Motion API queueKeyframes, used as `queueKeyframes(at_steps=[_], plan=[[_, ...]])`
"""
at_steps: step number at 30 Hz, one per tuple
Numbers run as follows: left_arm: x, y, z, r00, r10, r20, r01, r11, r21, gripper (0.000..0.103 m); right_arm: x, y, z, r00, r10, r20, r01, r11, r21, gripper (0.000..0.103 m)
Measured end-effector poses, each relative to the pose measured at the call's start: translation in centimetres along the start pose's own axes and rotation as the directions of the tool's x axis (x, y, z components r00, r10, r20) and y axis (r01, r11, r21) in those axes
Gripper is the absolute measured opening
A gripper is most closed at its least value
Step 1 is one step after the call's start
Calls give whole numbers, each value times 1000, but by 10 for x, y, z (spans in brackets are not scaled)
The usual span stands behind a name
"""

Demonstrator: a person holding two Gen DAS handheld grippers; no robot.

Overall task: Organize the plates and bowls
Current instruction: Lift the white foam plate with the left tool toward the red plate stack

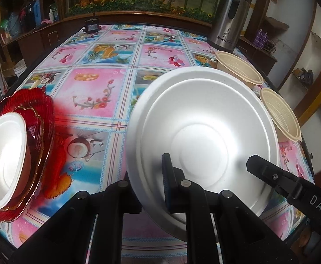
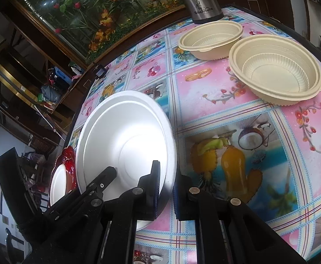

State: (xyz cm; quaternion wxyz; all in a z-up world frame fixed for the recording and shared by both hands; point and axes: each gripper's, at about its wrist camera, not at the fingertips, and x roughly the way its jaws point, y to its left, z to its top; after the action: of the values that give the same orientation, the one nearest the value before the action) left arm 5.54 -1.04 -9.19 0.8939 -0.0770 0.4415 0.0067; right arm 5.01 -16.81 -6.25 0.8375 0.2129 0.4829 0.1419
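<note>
A large round white foam plate (image 1: 204, 136) was held tilted above the tabletop (image 1: 98, 92), which was covered by a glossy cloth printed with pink and blue squares of fruit and flowers. Both claws gripped this plate at its near rim: the left claw (image 1: 153, 189) was closed on the rim with one finger (image 1: 169, 176) lying on the plate's upper face and the other underneath, and the right claw (image 2: 166, 191) pinched the same rim from the other side, one finger (image 2: 154, 184) on the white face and its mate behind the edge. In the left wrist view the tip of the right claw reached in over the plate from the right. To the left, at the tabletop's edge, sat a scalloped red glass dish (image 1: 39, 114) holding a smaller white foam bowl (image 1: 4, 158); there appeared to be a second, amber-rimmed piece between them, though the distortion made this hard to tell. On the far right side stood two empty cream-coloured ribbed plastic bowls, one (image 2: 277, 74) nearer and one (image 2: 211, 39) farther back, close together but whether touching could not be told. Behind the farther bowl stood a tall stainless-steel jug with a black handle (image 1: 228, 17). A small dark box (image 1: 91, 25) rested at the tabletop's far edge.
</note>
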Motion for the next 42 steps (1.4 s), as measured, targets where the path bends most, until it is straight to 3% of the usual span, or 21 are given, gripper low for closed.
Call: queueKeyframes(at_steps=[11, 42], plan=[[-7, 16, -8, 1000, 4, 27, -3, 1000, -23, 11, 4, 19, -13, 1000, -13, 16, 14, 998, -60, 10], [-15, 26, -14, 998, 9, 55, -7, 999, -36, 11, 13, 25, -19, 1000, -24, 15, 25, 997, -71, 10]])
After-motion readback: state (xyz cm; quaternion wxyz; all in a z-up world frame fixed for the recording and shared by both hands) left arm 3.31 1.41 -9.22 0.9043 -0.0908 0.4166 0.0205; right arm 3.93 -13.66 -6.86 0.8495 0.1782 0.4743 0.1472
